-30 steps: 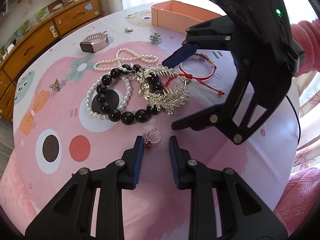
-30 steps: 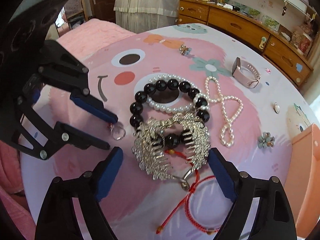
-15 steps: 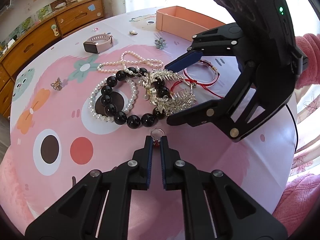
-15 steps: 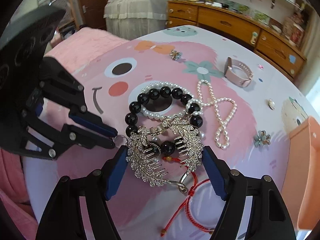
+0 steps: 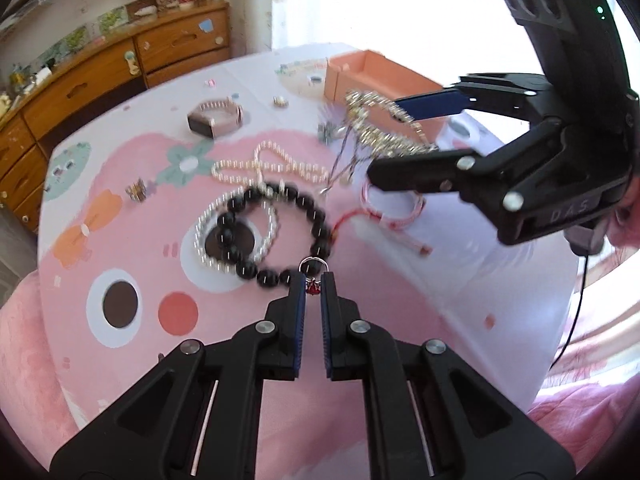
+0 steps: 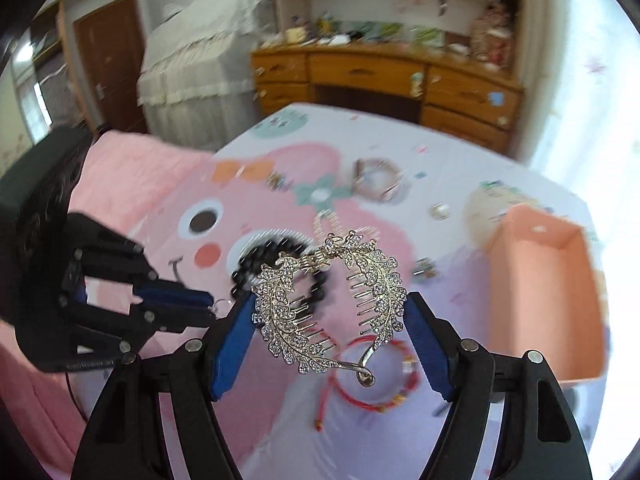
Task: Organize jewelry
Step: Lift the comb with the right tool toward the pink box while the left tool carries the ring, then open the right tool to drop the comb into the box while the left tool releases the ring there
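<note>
My left gripper (image 5: 313,284) is shut on a small silver ring with a red stone (image 5: 313,276), held above the table. It also shows in the right wrist view (image 6: 210,312). My right gripper (image 6: 329,312) is shut on a silver leaf-shaped hair comb (image 6: 328,300) and holds it in the air. In the left wrist view the comb (image 5: 376,128) hangs between the right gripper's fingers (image 5: 436,102), near the pink box (image 5: 368,72). On the table lie a black bead bracelet (image 5: 280,236), a pearl bracelet (image 5: 236,224), a pearl necklace (image 5: 272,168) and a red cord bracelet (image 5: 394,208).
A pink watch (image 5: 216,116), a small flower brooch (image 5: 138,192) and a small charm (image 5: 281,101) lie farther back on the pink cartoon tablecloth (image 5: 120,240). The open pink box (image 6: 548,292) stands at the table's right. Wooden drawers (image 6: 380,76) stand beyond.
Both grippers have lifted. The right gripper closed on the leaf comb and raised it off the bead bracelet toward the pink box. The left gripper raised the ring off the cloth.
</note>
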{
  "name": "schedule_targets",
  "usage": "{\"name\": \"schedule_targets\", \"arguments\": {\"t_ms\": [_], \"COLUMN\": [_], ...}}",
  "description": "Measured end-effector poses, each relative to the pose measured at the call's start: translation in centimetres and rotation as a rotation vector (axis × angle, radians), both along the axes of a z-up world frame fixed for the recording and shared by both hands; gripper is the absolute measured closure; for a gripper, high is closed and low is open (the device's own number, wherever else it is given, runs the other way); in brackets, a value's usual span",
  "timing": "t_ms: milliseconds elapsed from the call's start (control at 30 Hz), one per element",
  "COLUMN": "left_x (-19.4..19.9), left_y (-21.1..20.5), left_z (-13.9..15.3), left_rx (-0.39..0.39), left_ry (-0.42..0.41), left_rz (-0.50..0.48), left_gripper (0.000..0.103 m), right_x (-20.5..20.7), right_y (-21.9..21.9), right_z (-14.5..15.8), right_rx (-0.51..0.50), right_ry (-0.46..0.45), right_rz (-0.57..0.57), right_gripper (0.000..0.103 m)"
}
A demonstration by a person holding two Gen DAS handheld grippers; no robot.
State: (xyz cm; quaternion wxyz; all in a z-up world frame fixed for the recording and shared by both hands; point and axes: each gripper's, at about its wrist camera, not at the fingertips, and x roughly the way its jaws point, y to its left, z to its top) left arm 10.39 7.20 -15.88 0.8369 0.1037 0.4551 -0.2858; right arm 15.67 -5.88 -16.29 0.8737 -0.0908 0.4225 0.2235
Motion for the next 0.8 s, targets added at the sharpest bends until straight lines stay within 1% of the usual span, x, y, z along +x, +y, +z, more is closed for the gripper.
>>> {"name": "schedule_targets", "arguments": {"t_ms": [167,300,400,500,633,800], "left_x": [0.6,1.4,2.2,3.2,5.3,7.5], "left_y": [-2.0,-4.4,-6.3,-8.2,-11.1,-15.3], "left_z": [3.4,6.1,7.8,9.3,10.8,11.7], "left_rx": [-0.034,-0.060,-0.071,-0.104,-0.160,-0.187], "left_ry": [-0.048,-0.093,-0.124,-0.150,-0.178,-0.208], "left_rz": [0.074,0.125,0.166,0.212,0.262,0.252], "left_gripper": [0.098,0.098,0.098,0.098,0.098,0.098], "right_x": [-0.2,0.1,0.5,1.0,2.0,3.6], "right_y": [-3.4,-7.1,-10.1,-13.5,-17.8,-22.3], "right_z": [4.6,7.7,9.3,10.6,11.1,10.1], "right_rx": [0.021,0.022,0.031,0.050,0.062,0.076], "right_ry": [-0.062,-0.088,-0.095,-0.093,-0.075,-0.026], "right_rz": [-0.058,-0.103,-0.135,-0.162,-0.192,-0.220], "right_gripper": [0.029,0.028,0.028,0.028,0.028,0.028]}}
